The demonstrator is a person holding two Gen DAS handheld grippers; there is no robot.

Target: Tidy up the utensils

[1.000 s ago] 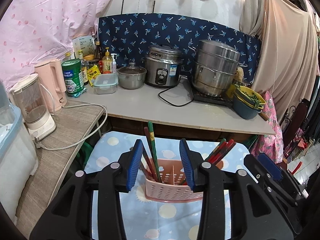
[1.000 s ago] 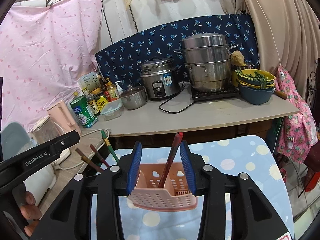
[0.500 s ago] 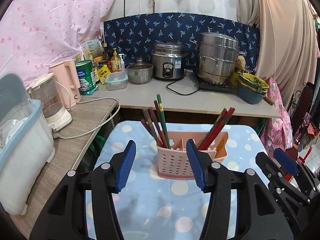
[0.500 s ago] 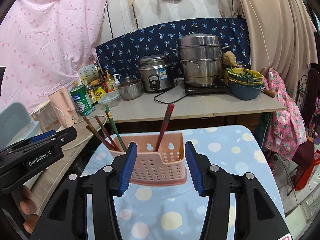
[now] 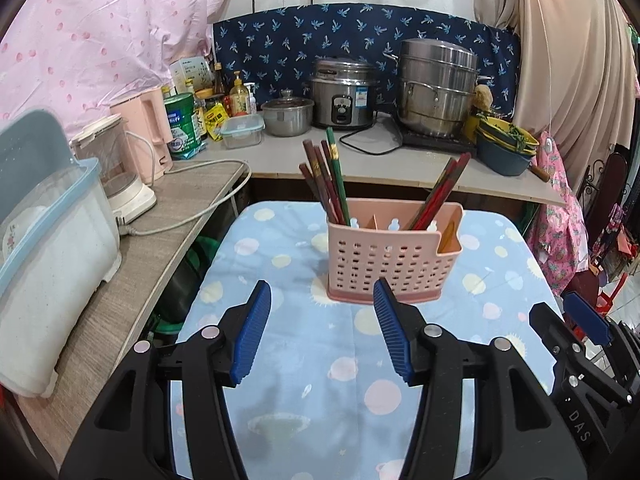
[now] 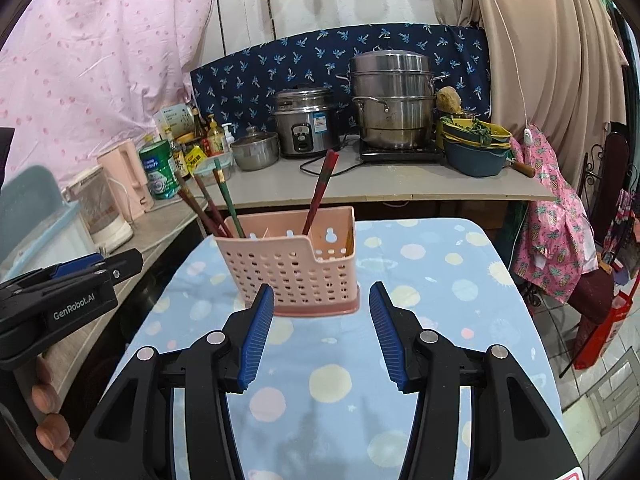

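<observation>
From the left wrist view, the left hand-held gripper hung with its blue-padded jaws spread wide and nothing between them, just short of the pink utensil holder. The holder stood upright on the desk, which wore a pale blue dotted cloth. A bundle of dark red and green chopsticks leaned left out of its left compartment, and red chopsticks leaned right out of a compartment further right. Only this view caught the right hand-held gripper's tip at the far right edge.

The right wrist view showed the right hand-held gripper equally wide and empty, near the holder's base. Here the right-hand bundle looked like a single pair. This view alone showed the left tool's side, marked GenRobot.AI, with the person's fingers beneath it.
</observation>
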